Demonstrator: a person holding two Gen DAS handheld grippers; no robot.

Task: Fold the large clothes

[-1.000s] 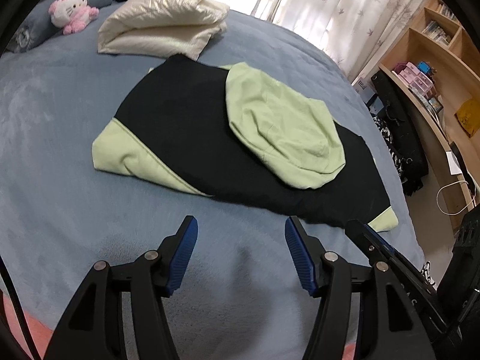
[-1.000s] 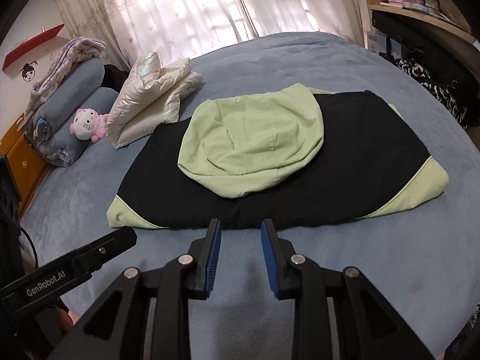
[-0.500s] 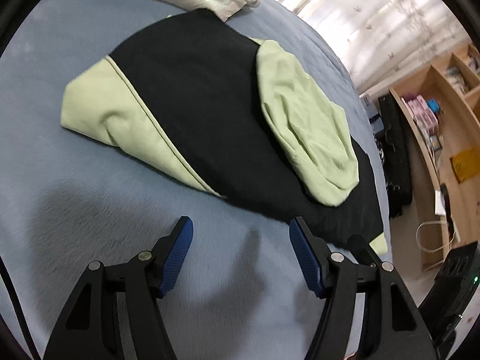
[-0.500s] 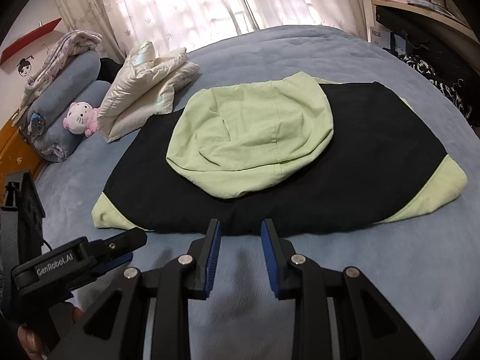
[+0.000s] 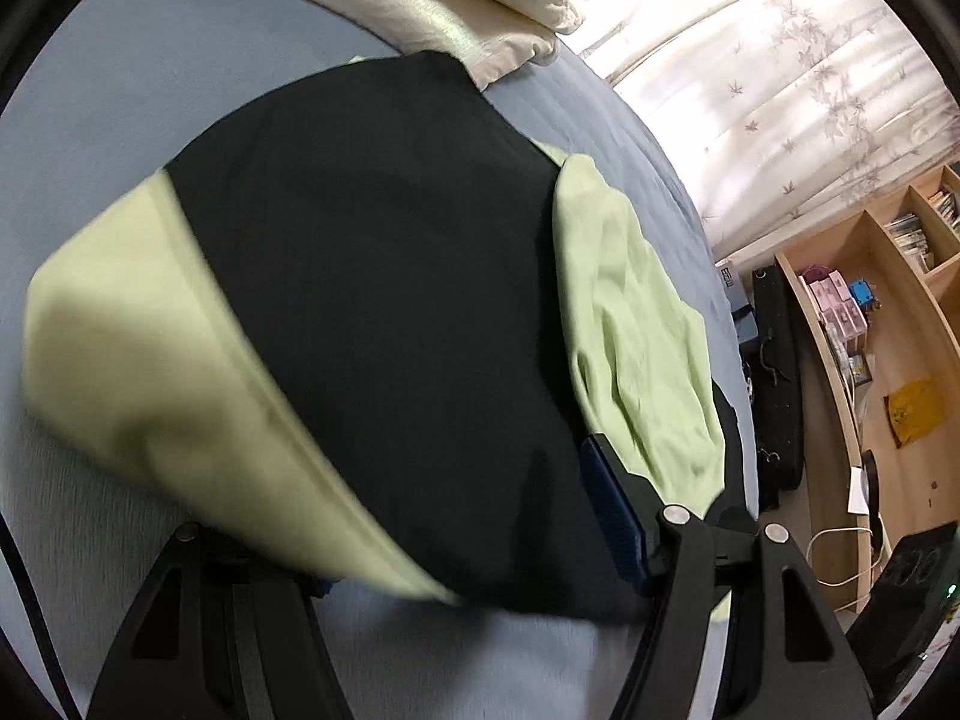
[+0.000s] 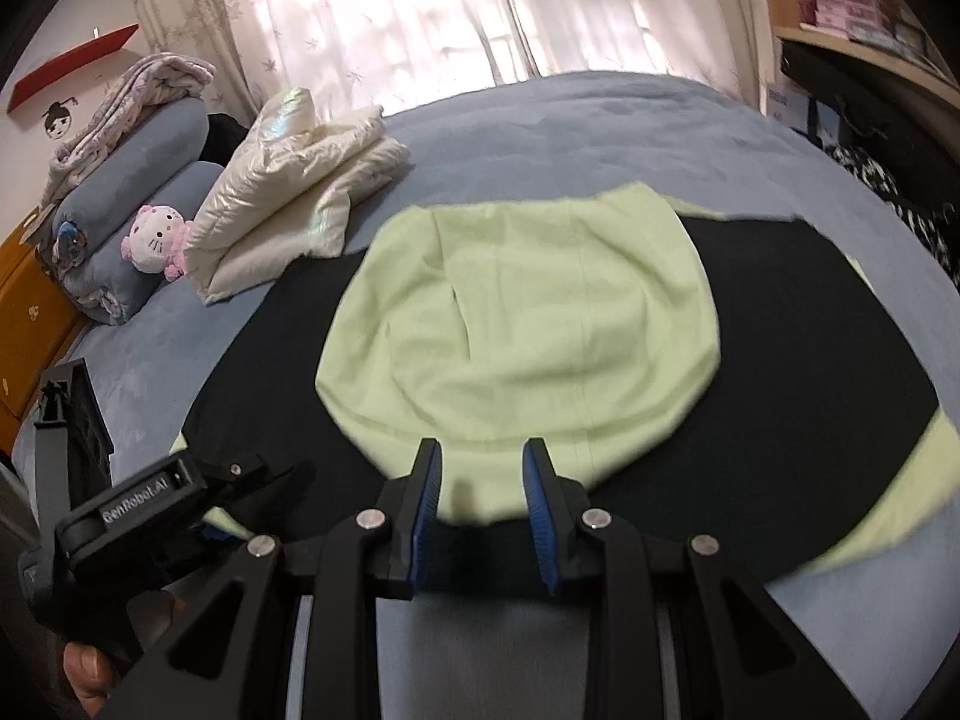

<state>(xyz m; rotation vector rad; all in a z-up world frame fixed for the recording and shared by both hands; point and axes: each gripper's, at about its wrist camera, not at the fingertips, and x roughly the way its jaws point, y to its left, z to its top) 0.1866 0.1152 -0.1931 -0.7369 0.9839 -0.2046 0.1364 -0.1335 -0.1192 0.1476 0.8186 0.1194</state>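
Hoodie [image 6: 750, 324] flat on bed [image 6: 600, 120] | left hand-held gripper [image 5: 456, 546] spread astride hoodie's edge, just widened | right hand-held gripper [image 6: 483, 480] parted at hood [image 6: 528, 324]

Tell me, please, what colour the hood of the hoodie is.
Pale green hood, clearest in the right wrist view.

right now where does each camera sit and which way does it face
Left wrist: on the left hand-held gripper, angled down at the black and light-green hoodie; its open fingers straddle the near hem.
Right wrist: on the right hand-held gripper, facing the hood, window behind; the left tool and a hand show.
Shared: hoodie, blue-grey bed, cream padded jacket.
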